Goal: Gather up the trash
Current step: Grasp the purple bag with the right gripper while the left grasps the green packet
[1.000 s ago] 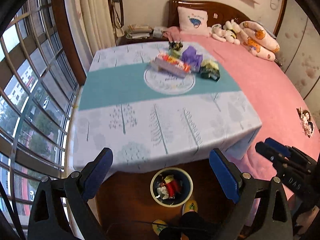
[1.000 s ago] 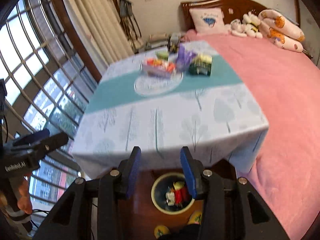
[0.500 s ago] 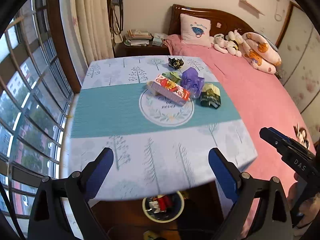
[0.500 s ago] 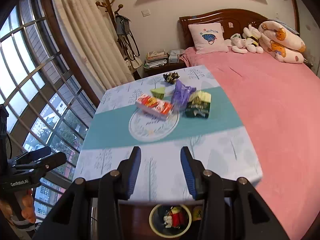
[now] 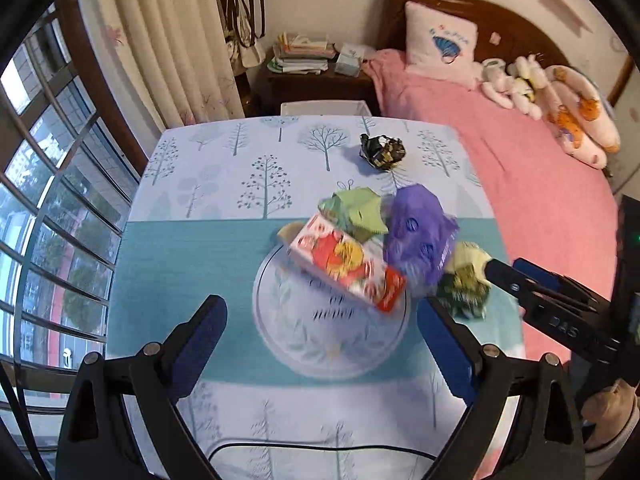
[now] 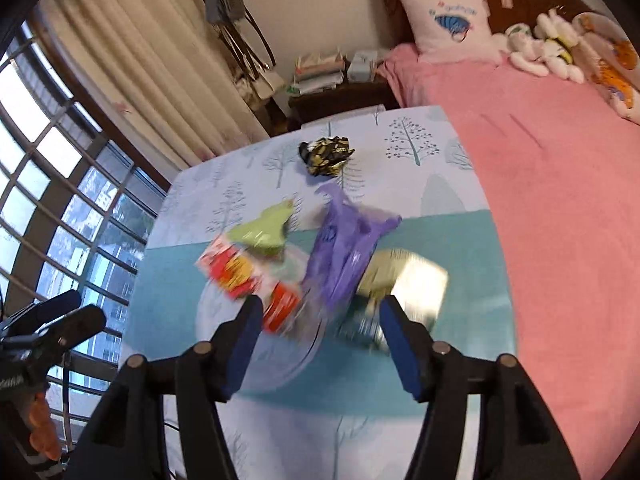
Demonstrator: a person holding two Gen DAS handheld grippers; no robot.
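Note:
Trash lies in a heap mid-table: a red and white snack box [image 5: 344,266] [image 6: 244,276], a purple wrapper [image 5: 418,238] [image 6: 348,252], a green wrapper [image 5: 356,212] [image 6: 266,232], a yellow-green packet [image 5: 466,280] [image 6: 404,284] and, farther back, a crumpled black and gold wrapper [image 5: 382,151] [image 6: 326,155]. My left gripper [image 5: 322,340] stands open above the printed round mat [image 5: 320,344], short of the box. My right gripper [image 6: 320,336] hovers just before the purple wrapper, its jaws opening, nothing pressed between them. It also shows in the left view [image 5: 520,280].
The table [image 5: 192,272] wears a tree-print cloth with a teal band. A pink bed [image 5: 540,184] runs along the right, a barred window [image 5: 48,200] along the left. A nightstand with books [image 5: 308,64] stands behind the table.
Both grippers have swept forward from the table's near edge to above the trash heap. The floor bin has dropped out of view. The right jaws stand wider apart than before.

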